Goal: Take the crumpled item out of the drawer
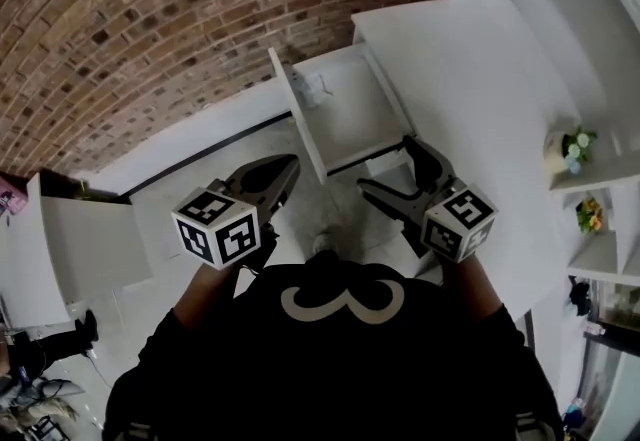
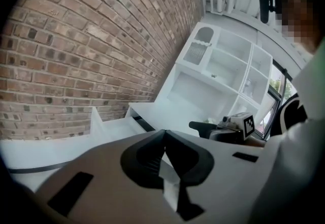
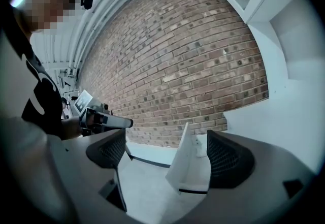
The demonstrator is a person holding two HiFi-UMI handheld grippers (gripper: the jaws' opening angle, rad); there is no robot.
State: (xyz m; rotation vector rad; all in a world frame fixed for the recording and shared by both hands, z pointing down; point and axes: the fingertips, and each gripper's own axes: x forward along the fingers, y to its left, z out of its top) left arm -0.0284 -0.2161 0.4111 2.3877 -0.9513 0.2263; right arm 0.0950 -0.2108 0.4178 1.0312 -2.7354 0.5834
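A white drawer [image 1: 350,119] stands pulled out from the white unit, in front of both grippers. A small pale crumpled item [image 1: 315,87] lies in its far left corner. My left gripper [image 1: 292,166] is shut with nothing in it, its tips just short of the drawer's front left corner. In the left gripper view the left gripper [image 2: 163,135] has its pads pressed together, and the drawer [image 2: 114,127] lies beyond. My right gripper [image 1: 388,167] is open and empty at the drawer's front right. In the right gripper view the right gripper [image 3: 167,154] frames the drawer's front panel [image 3: 182,162].
A brick wall [image 1: 150,19] runs behind the drawer. The white unit's top [image 1: 450,59] reaches right to shelves holding small flower pots [image 1: 572,147]. A white cabinet [image 1: 70,249] stands at the left. The person's black shirt [image 1: 330,359] fills the bottom.
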